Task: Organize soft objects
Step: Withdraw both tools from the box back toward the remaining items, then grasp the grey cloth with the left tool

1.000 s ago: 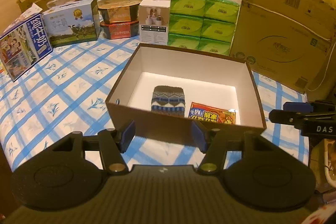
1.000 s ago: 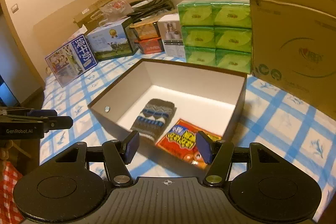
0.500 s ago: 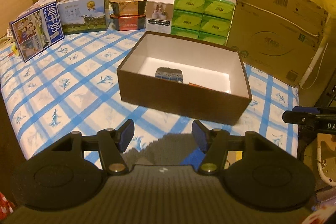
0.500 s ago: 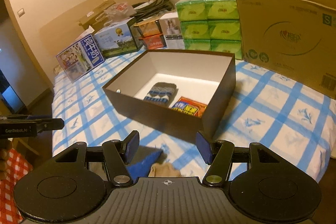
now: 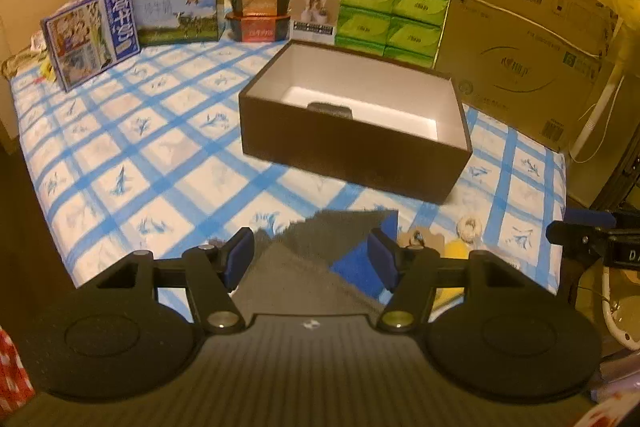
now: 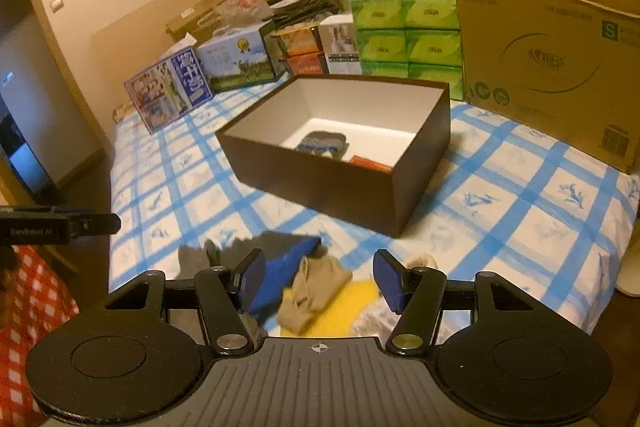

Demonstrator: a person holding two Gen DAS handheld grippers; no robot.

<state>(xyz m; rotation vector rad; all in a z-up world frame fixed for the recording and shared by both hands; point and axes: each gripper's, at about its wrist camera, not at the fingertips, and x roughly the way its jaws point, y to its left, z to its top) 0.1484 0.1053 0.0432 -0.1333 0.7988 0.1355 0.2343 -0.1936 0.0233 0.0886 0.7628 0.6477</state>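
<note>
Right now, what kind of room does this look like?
Probably a bedroom used for storage: the checked sheet covers what looks like a bed with a headboard against the wall, and tissue packs and cartons are piled along it.

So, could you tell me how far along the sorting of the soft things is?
Partly done. The brown box already holds a knitted piece and an orange packet. Nothing is in hand: the left gripper and right gripper are both open and empty. Left on the bed: a blue-and-grey cloth, a tan sock and a yellow piece.
</note>
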